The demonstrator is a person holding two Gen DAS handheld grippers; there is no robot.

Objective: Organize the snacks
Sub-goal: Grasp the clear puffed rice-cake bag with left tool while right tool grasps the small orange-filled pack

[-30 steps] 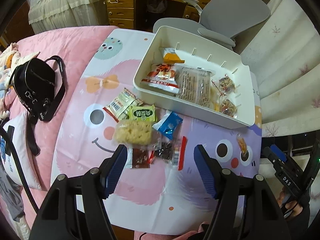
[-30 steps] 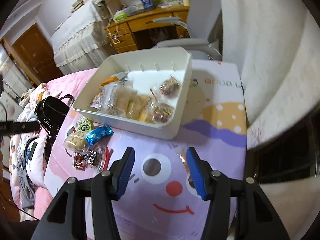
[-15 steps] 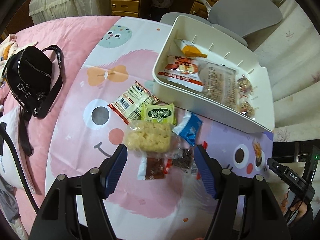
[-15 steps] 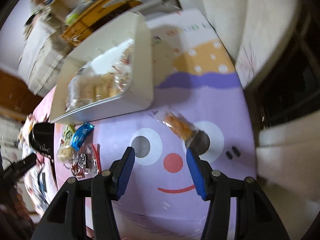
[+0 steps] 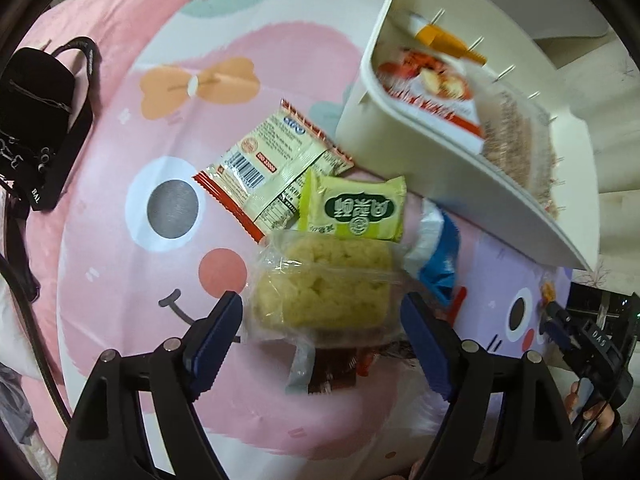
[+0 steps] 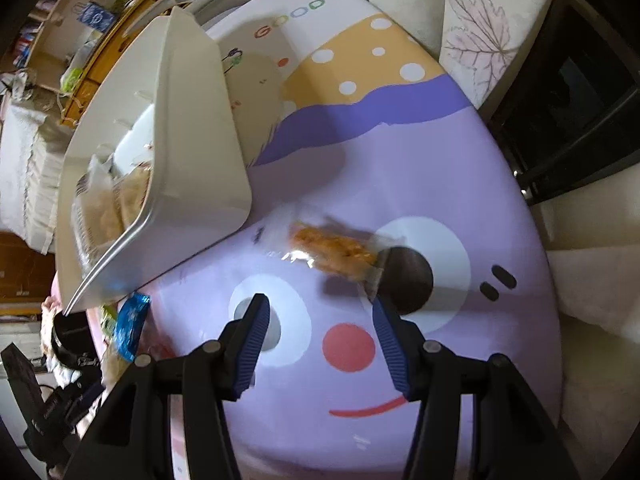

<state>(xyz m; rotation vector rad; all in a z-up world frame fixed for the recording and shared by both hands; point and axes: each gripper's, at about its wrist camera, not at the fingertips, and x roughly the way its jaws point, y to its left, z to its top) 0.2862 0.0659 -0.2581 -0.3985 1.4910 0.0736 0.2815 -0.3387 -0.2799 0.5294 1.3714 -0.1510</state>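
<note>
Left tool (image 5: pixel 322 316), jaws opening, is lowered astride rice cake (image 5: pixel 324 284); neighbouring packets may be snagged. Right tool (image 6: pixel 320 320), open & empty, is held near orange snack (image 6: pixel 332 250).

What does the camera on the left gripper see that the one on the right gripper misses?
Only the left wrist view shows the puffed rice cake in clear wrap lying between the opening left gripper fingers, untouched, plus the green snack packet, the red-edged white packet and the black bag.

Only the right wrist view shows the orange snack in clear wrap on the purple cartoon face, ahead of the open right gripper, and the wooden shelves.

Both show the white bin and the blue packet.
</note>
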